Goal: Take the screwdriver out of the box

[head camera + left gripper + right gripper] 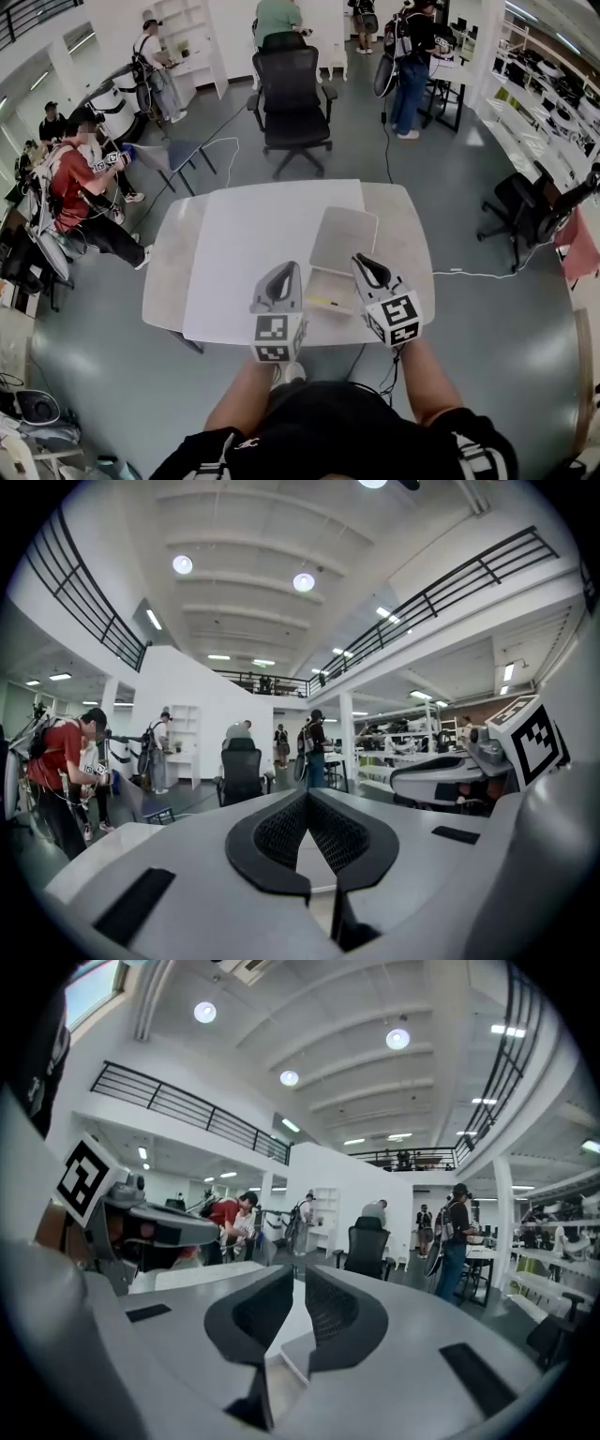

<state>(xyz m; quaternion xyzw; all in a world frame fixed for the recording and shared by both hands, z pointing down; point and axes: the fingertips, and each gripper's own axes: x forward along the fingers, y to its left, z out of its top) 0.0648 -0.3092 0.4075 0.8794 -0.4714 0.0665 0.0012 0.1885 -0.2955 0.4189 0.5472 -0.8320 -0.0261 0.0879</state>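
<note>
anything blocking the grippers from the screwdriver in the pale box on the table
Nothing visible does. The flat pale box lies open, its lid swung back on the far side. A thin yellow thing, likely the screwdriver, lies inside, between the left gripper and right gripper.

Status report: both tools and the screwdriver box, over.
Left tool shut, empty. Right tool shut, empty. Box open on table, yellowish item inside, maybe the screwdriver. Nothing blocking.
</note>
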